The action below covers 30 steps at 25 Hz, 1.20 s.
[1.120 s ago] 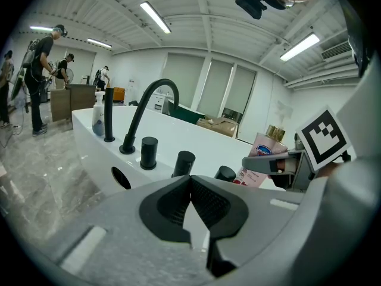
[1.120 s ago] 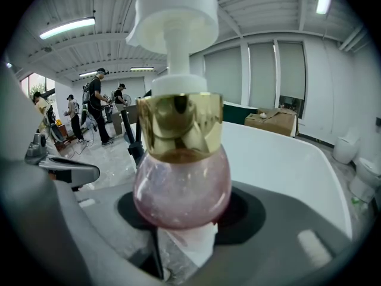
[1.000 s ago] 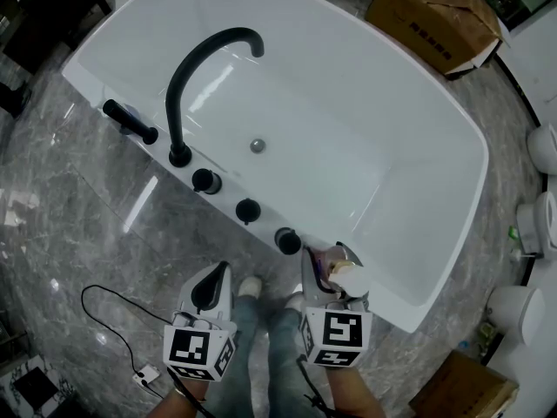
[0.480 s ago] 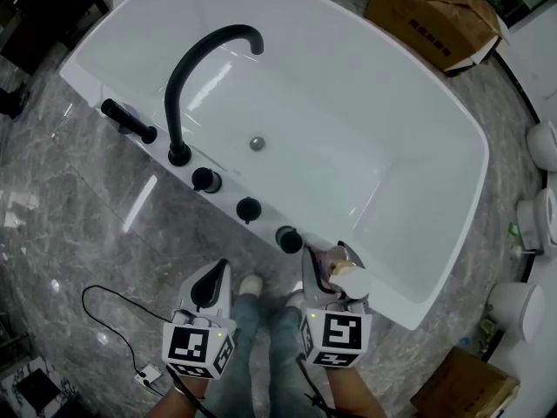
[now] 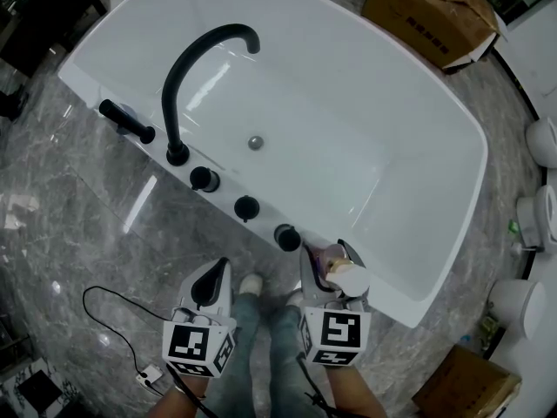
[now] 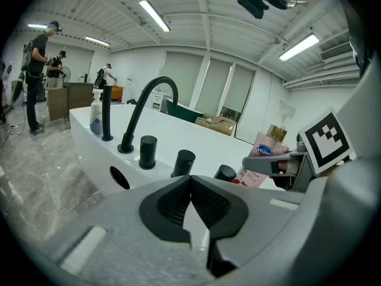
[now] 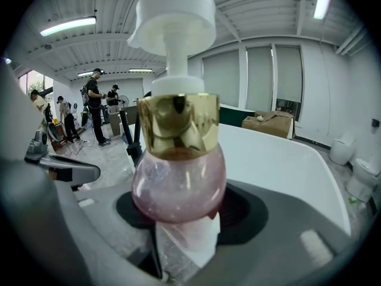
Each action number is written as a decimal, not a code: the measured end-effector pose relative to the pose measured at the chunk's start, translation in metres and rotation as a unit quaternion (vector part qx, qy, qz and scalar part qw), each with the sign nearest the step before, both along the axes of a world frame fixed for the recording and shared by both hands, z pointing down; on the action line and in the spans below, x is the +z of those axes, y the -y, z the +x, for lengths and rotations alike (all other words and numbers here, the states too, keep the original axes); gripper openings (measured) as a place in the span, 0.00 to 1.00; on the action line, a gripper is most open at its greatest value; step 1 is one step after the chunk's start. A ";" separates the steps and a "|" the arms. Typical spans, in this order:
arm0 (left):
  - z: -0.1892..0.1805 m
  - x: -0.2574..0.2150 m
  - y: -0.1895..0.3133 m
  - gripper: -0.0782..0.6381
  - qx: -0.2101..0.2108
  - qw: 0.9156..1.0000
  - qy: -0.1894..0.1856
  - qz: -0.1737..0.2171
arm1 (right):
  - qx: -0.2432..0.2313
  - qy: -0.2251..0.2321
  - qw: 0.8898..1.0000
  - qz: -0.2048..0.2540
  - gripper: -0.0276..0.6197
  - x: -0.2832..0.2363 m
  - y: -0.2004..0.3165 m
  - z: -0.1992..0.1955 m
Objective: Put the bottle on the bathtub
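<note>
A pink pump bottle (image 5: 341, 273) with a gold collar and white pump head stands upright between the jaws of my right gripper (image 5: 326, 264), which is shut on it just over the near rim of the white bathtub (image 5: 396, 299). The right gripper view shows the bottle (image 7: 178, 171) close up, clamped at its lower body by the right gripper (image 7: 178, 231). My left gripper (image 5: 209, 287) hangs over the floor to the left, shut and empty. In the left gripper view its jaws (image 6: 191, 210) meet, and the bottle (image 6: 262, 159) shows to the right.
A black arched faucet (image 5: 187, 68), a hand shower (image 5: 126, 122) and three black knobs (image 5: 246, 207) line the tub's near rim. Cardboard boxes (image 5: 431, 11) lie beyond the tub. White toilets (image 5: 544, 142) stand at the right. A cable (image 5: 113, 320) lies on the marble floor.
</note>
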<state>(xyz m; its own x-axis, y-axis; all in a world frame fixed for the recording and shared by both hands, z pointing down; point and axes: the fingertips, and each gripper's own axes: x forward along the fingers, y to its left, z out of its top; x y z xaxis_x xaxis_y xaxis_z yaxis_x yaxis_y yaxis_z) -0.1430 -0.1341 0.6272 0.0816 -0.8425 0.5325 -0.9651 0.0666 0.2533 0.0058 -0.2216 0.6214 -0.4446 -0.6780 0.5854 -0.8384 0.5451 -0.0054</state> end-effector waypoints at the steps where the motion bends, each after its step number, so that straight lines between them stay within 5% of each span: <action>1: 0.001 -0.001 0.000 0.12 0.000 1.000 0.000 0.000 | -0.001 0.000 1.000 0.000 0.42 0.000 0.000 0.001; 30: 0.023 -0.036 0.008 0.12 0.022 1.000 0.017 0.004 | -0.027 0.013 0.999 -0.017 0.45 -0.027 -0.024 0.009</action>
<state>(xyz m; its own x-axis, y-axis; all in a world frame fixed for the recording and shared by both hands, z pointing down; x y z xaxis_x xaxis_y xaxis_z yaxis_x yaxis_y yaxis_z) -0.1198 -0.1425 0.5908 0.0996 -0.8432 0.5283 -0.9753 0.0225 0.2197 0.0147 -0.1981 0.5939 -0.4951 -0.6322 0.5960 -0.8073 0.5882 -0.0468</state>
